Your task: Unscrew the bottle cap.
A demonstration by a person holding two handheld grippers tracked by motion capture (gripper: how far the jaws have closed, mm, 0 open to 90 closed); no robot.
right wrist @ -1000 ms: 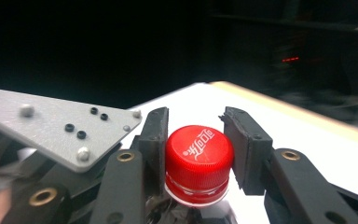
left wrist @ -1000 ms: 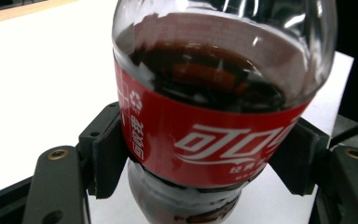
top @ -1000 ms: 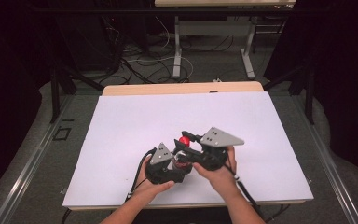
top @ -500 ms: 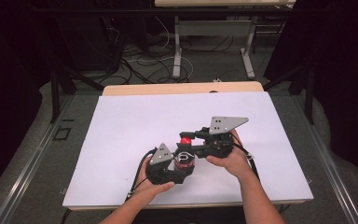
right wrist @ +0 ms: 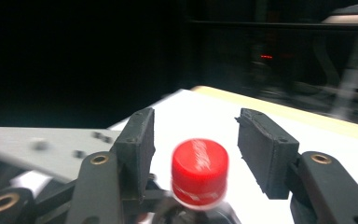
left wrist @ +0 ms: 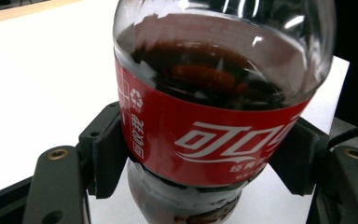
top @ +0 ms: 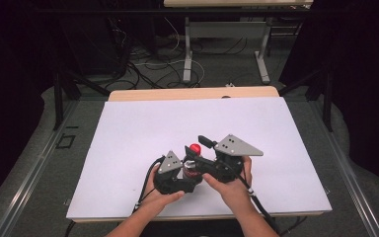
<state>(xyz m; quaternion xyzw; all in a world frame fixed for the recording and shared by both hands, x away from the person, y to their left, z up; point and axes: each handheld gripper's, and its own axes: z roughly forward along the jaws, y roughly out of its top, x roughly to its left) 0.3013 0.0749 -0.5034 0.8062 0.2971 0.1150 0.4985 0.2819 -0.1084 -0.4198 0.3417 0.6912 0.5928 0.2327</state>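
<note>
Clamping the cola bottle [left wrist: 214,140], left fingers [left wrist: 107,149] hold; right fingers [right wrist: 265,149] have just parted off its cap [right wrist: 199,168].

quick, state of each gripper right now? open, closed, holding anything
Left gripper: closed on the cola bottle, pads pressed on its red label.
Right gripper: open, jaws have just been opening; the red cap sits between them, untouched.

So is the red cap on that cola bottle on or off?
On. The red cap sits on the bottle neck, between the right tool's open jaws, which have just been opening and do not touch it.
</note>
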